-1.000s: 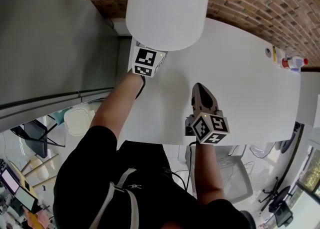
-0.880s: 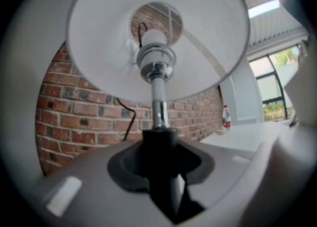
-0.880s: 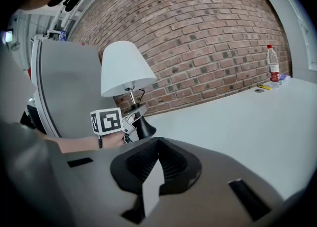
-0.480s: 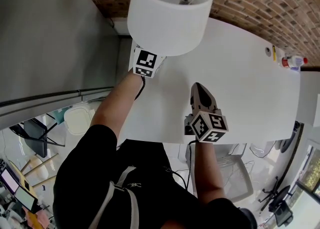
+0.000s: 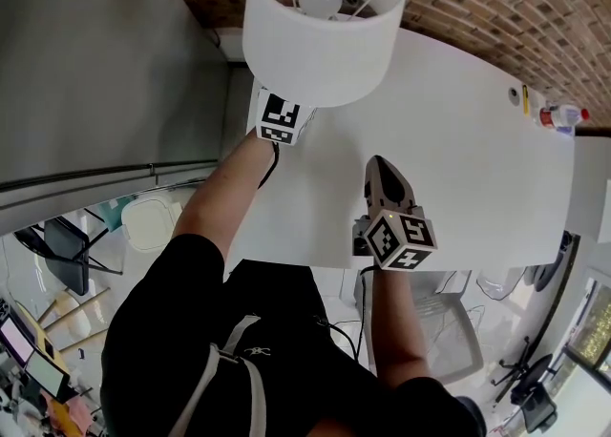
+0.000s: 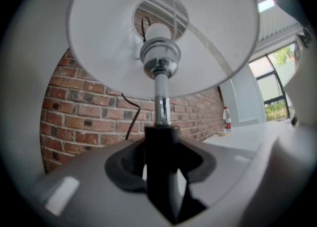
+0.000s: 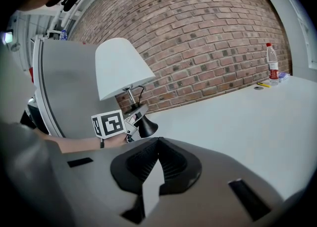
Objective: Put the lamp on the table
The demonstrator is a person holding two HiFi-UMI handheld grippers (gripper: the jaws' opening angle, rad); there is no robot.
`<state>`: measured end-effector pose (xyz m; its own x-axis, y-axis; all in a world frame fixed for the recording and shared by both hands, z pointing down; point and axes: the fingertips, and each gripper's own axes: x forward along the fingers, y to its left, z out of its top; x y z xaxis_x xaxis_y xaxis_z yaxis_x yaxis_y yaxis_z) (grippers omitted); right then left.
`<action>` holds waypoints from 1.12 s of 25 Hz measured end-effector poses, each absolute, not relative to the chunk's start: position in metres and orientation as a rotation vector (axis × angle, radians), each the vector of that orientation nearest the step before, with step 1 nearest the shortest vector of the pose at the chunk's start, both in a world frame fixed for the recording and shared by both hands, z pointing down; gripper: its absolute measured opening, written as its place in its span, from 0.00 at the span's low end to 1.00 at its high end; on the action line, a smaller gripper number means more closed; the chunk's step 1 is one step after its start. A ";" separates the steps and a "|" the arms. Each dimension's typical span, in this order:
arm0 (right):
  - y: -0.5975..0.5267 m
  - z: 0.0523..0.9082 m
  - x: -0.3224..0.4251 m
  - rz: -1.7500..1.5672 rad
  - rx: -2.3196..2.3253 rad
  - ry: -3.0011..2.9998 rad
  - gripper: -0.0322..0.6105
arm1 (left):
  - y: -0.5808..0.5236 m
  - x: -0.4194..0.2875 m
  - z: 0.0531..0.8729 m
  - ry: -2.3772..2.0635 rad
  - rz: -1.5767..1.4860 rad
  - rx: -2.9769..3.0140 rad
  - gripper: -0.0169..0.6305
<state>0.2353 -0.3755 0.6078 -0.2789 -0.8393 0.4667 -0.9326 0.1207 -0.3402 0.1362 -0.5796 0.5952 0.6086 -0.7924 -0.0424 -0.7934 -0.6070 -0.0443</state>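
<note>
The lamp has a white shade [image 5: 320,30], a chrome stem [image 6: 161,104] and a black flared base [image 7: 147,128] that stands on the white table [image 5: 458,158] near its far left corner. My left gripper [image 7: 132,122] reaches in level under the shade; only its marker cube [image 5: 278,118] shows from above. Its jaws have just been opening, and the lamp's black neck [image 6: 159,146] stands between them with slivers of light on both sides. My right gripper [image 5: 382,170] hovers over the table's near edge, shut and empty, pointing toward the lamp.
A brick wall [image 7: 213,37] runs behind the table. A grey partition [image 5: 86,72] stands close on the left. A plastic bottle [image 5: 561,117] and a yellow pen [image 5: 524,101] lie at the far right corner. The lamp's black cord [image 6: 130,117] hangs behind it.
Both grippers stay where they were. The head view has shifted a little, so the bulb now shows inside the top of the shade.
</note>
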 end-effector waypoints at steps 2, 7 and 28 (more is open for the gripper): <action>-0.373 0.608 0.236 0.873 1.781 -2.224 0.05 | -0.577 0.133 0.600 1.376 0.012 -2.773 0.28; -0.366 0.605 0.239 0.872 1.790 -2.211 0.05 | -0.565 0.122 0.605 1.426 -0.088 -2.763 0.30; -0.331 0.496 0.210 0.744 1.843 -2.244 0.05 | -0.384 0.086 0.519 1.580 -0.554 -2.852 0.03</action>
<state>0.2098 -0.3305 0.4964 -0.2377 -0.8802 0.4107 -0.9513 0.1254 -0.2818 0.0855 -0.3844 0.5189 0.4910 -0.7906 0.3658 -0.8459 -0.5330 -0.0165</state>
